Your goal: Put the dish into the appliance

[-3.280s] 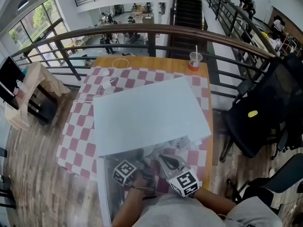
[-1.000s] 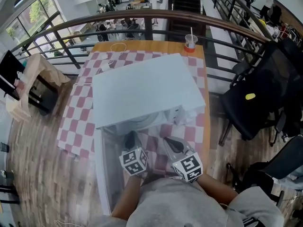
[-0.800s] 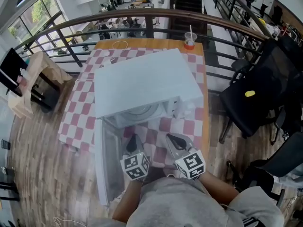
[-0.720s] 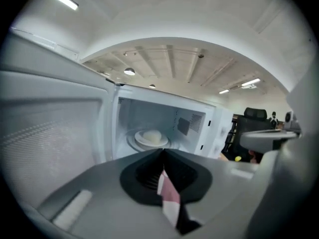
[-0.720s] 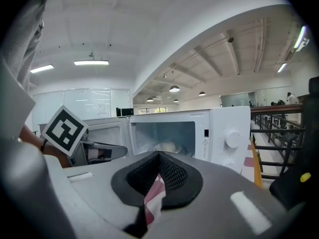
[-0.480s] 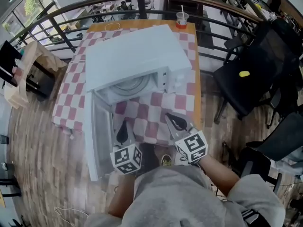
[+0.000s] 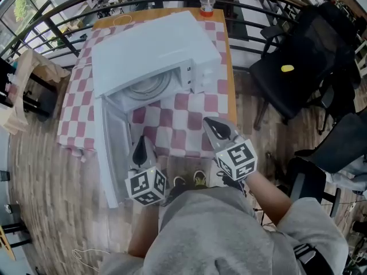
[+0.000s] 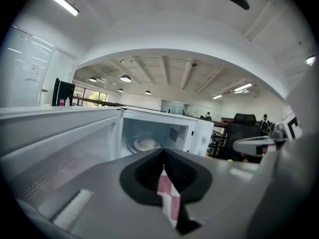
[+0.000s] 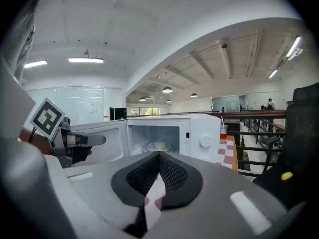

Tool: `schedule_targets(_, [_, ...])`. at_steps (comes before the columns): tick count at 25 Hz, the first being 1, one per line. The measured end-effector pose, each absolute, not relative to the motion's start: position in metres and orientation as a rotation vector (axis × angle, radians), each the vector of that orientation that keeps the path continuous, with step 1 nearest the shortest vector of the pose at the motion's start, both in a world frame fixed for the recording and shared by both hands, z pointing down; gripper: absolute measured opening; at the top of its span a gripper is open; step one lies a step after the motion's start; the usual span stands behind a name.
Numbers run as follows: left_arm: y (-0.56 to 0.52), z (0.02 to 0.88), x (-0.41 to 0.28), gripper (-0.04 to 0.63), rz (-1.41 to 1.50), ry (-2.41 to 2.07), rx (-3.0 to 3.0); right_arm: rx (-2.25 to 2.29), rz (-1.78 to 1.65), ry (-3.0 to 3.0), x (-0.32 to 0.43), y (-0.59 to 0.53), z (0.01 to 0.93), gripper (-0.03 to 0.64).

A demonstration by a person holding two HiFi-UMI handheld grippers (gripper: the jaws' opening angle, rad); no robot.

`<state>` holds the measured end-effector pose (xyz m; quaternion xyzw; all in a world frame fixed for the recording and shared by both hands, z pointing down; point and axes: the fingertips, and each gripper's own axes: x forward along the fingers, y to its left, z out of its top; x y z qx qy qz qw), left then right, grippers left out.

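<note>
Dish (image 7: 147, 88) sits inside the white microwave (image 7: 155, 42), its door (image 7: 112, 148) swung open at left; before it, over the checkered cloth (image 7: 180, 118), left gripper (image 7: 141, 141) and right gripper (image 7: 209, 122) point forward, jaws pressed together, empty

The microwave (image 7: 155, 50) is white, and the dish (image 7: 143, 87) inside it is white too. Under the microwave lies a pink-and-white checked tablecloth (image 7: 172, 125). Behind it, the cup (image 7: 206, 6) has a red base; right of it, the chair (image 7: 269, 85) is black. The left gripper (image 7: 141, 142) and right gripper (image 7: 211, 125) are grey, with black-and-white square markers.
</note>
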<state>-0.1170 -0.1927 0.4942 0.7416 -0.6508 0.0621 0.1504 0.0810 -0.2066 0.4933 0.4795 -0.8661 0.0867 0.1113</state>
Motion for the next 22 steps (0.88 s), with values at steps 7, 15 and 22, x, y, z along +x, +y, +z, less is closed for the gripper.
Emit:
schedule_targets(7, [-0.194,0.480,-0.127,0.011,0.146,-1.814,2.189,1.451,0.220,-2.483,0.063,-0.200,0.483,0.000])
schedule_targets(15, [-0.195,0.470,-0.134,0.011,0.105,-1.774,2.265,1.456,0.224,-2.481,0.046,-0.198,0.483,-0.001])
schedule_targets(22, [-0.190,0.471,-0.140,0.011,0.094,-1.754,2.280,1.448,0.218,-2.488,0.033,-0.191,0.483,-0.001])
